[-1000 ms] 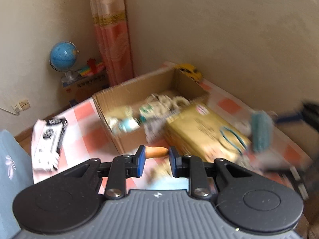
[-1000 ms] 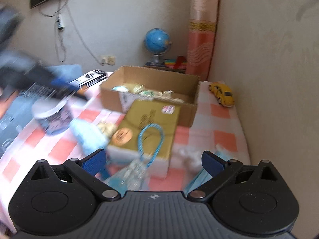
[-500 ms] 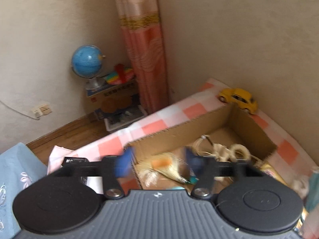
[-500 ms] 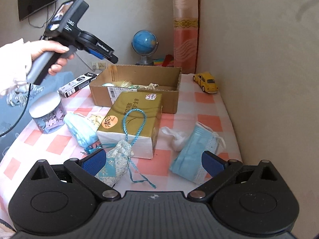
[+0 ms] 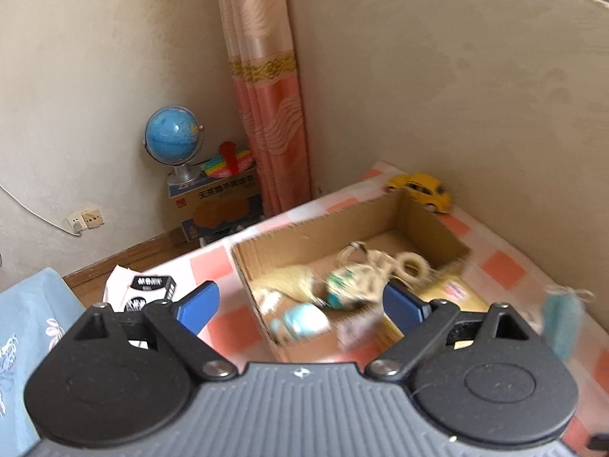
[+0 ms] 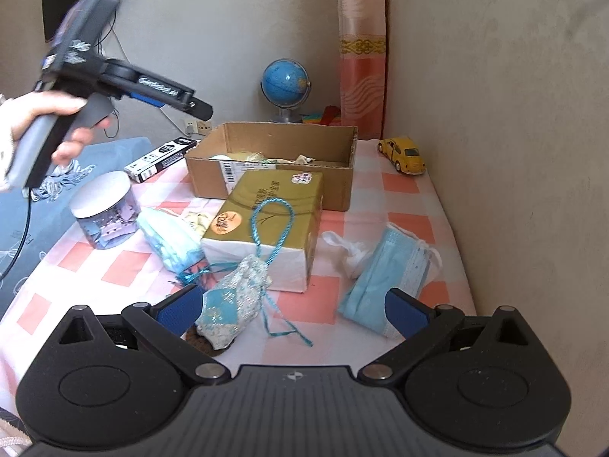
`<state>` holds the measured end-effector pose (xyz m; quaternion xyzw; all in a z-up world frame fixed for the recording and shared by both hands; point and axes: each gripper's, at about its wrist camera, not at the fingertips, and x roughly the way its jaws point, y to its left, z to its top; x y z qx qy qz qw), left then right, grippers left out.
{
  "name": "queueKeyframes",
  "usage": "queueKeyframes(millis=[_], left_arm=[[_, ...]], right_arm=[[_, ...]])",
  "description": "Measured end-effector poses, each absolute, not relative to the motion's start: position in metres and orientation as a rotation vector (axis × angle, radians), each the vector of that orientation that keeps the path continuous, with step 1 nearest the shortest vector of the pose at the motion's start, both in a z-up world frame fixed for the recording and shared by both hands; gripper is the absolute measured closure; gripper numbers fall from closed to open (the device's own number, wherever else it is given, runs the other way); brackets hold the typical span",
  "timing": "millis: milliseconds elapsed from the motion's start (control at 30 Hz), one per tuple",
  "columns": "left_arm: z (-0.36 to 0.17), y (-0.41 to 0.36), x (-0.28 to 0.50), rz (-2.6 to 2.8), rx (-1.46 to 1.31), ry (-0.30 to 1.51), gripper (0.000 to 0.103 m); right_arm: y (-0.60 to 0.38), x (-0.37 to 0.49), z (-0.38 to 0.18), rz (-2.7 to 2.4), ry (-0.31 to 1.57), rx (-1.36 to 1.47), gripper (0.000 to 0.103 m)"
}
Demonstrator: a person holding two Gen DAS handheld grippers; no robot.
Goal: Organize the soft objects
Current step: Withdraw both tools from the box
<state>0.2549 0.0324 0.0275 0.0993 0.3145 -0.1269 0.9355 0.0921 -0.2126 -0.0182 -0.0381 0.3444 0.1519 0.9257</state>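
Hovering over the cardboard box, left gripper has just been opening, empty; right gripper, jaws wide, should next take the drawstring pouch.

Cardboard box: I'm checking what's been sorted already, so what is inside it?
The cardboard box holds a blurred heap of pale soft items, one light blue. Whatever lies beneath them is covered.

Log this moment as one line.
left gripper: open, just released, over cardboard box | right gripper: open, empty | drawstring pouch: on table
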Motion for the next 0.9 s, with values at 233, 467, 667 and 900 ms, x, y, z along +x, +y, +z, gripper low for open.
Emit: queueKeyframes(millis=[233, 467, 667, 900], left_arm=[[0.021, 0.020, 0.185, -0.296, 0.189, 0.618, 0.004], [-0.003, 0.003, 0.138, -0.299, 0.138, 0.654, 0.002], [-0.019, -0.012, 0.120, -0.323, 0.123, 0.694, 0.002], [-0.029, -0.040, 0.117, -0.377, 0.180, 0.712, 0.002]], right_arm=[[-0.213, 0.075, -0.022, 0.308, 0.700, -0.095, 0.000], [-0.228, 0.069, -0.032, 0.287, 0.723, -0.054, 0.000], [-0.238, 0.067, -0.050, 0.254, 0.767, -0.078, 0.000], [-0.248, 0.067, -0.068, 0.228, 0.806, -0.086, 0.000]])
